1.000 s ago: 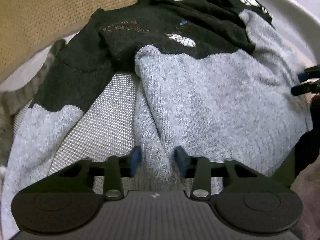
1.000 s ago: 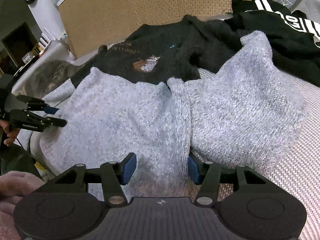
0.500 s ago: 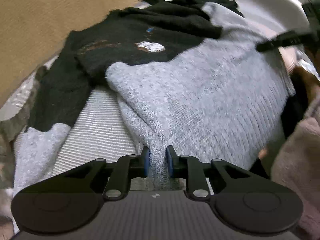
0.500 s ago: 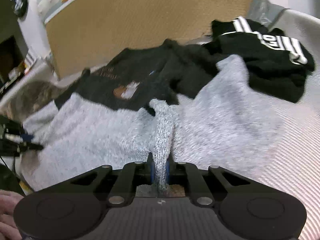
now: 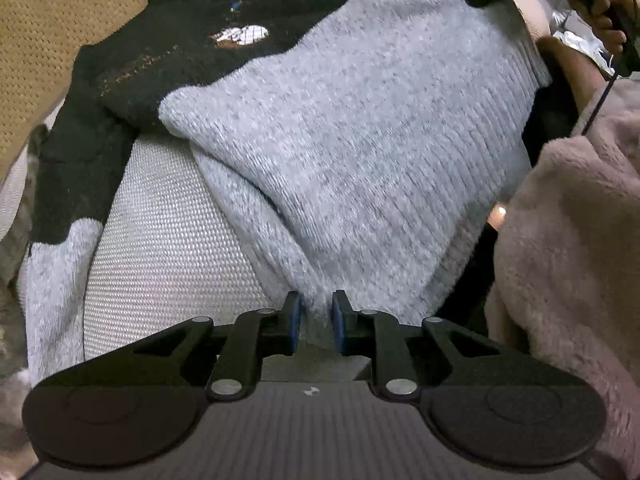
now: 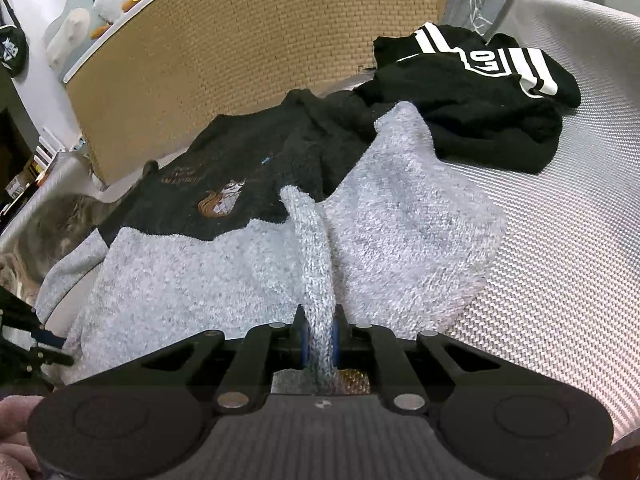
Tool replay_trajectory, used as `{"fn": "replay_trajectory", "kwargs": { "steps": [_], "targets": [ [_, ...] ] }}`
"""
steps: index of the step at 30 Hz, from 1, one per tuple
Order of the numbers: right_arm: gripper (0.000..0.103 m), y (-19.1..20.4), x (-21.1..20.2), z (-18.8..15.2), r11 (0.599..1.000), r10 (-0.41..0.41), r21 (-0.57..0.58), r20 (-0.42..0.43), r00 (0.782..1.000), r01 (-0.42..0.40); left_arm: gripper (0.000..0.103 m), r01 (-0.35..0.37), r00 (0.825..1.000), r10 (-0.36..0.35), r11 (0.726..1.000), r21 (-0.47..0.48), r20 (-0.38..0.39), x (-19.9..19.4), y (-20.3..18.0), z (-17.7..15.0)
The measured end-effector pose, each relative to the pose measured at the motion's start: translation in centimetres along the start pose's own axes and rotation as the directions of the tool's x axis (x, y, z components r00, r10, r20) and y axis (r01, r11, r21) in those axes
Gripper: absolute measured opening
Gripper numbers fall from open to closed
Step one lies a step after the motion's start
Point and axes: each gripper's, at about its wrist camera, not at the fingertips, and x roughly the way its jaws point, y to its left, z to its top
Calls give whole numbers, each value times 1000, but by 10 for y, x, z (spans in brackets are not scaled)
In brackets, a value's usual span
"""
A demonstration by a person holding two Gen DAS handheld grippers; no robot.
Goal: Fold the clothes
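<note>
On the woven grey surface [image 6: 560, 260], ahead of both my claws, lies the sweater [image 5: 360, 128]: grey knit over the lower body and sleeve ends, black over the chest and shoulders, with a small squirrel motif [image 6: 222, 200] on the chest; its far edge lies against a tan woven panel [image 6: 260, 48], and a black striped garment [image 6: 480, 92] lies just beyond it, touching one grey sleeve.

My left gripper [image 5: 316, 318] is closed to a narrow gap on a pinched ridge of the grey hem; my right gripper [image 6: 320, 340] is clamped tight on a raised fold of the ribbed grey edge; both sets of jaws have just been closing, with knit between them.

Handling, as I judge it: the knit is soft, thick and limp; it will sag between my two holds and stretch if pulled hard; moderate weight; not slippery, not fragile. Preferred hold: the ribbed hem, at two points well apart, so the body hangs flat; a bunched grip risks folding a crease in.
</note>
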Motion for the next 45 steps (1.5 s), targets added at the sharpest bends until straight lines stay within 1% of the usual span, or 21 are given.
{"fn": "replay_trajectory", "kwargs": {
  "steps": [2,3,8,9,11,14,16,18,20,22,23,26,29,31,34,35,38,39,42,43,45],
  "targets": [
    [12,2,-2,-2,1000,0,-10,6,1000,0,19,23,999,-23,1000,8,-32,3,-2,-1],
    [12,2,-2,-3,1000,3,-9,9,1000,-3,16,30,998,-29,999,17,-50,4,-5,-2],
    [12,3,-7,-4,1000,4,-25,18,1000,-3,17,12,998,-13,1000,-13,-67,6,-1,-5],
    [12,4,-10,-3,999,-2,-32,26,1000,3,19,9,998,-10,1000,-20,-70,6,0,-6],
    [12,5,-15,-1,999,-15,-45,42,999,17,19,-2,999,-1,998,-68,-35,-3,11,-9],
    [12,8,-20,-2,997,-27,-65,50,998,30,28,-17,1000,18,993,-117,7,-11,23,-11],
    [12,11,-22,-3,996,-36,-75,62,997,41,31,-26,999,30,989,-142,25,-13,27,-11],
    [12,15,-25,-3,995,-39,-91,66,997,45,40,-28,999,31,992,-125,19,-8,24,-8],
    [12,20,-27,-1,993,-42,-110,62,997,49,40,-34,999,36,994,-102,15,-4,22,-5],
    [13,23,-31,2,991,-49,-124,60,997,56,40,-24,999,28,994,-103,33,0,23,-4],
    [13,25,-33,3,989,-56,-130,63,996,64,40,-13,999,19,992,-124,48,-1,26,-5],
    [13,29,-37,4,985,-77,-151,70,995,87,44,45,995,-21,971,-234,102,3,41,-4],
    [13,35,-37,4,979,-104,-167,66,992,114,44,92,989,-52,949,-301,139,12,52,-2],
    [14,37,-40,4,975,-127,-172,77,989,138,47,116,985,-67,939,-325,158,14,55,-2],
    [14,40,-47,6,970,-149,-175,109,983,167,49,139,981,-84,934,-328,175,16,53,-2],
    [14,40,-50,7,970,-149,-176,115,982,168,49,154,979,-99,932,-329,180,16,53,-3],
    [14,47,-50,11,965,-151,-199,111,982,171,43,208,970,-154,927,-313,189,16,53,-7],
    [14,49,-49,12,963,-152,-207,109,982,172,38,221,967,-169,928,-300,188,16,53,-8],
    [18,66,-41,12,963,-101,-244,78,992,117,25,215,968,-169,938,-273,184,14,49,-11],
    [18,75,-36,10,959,-76,-268,61,995,90,23,213,969,-167,939,-269,183,13,47,-12],
    [18,98,-24,6,951,-14,-308,18,1000,19,13,186,973,-144,953,-240,182,9,40,-11]
  ]
}}
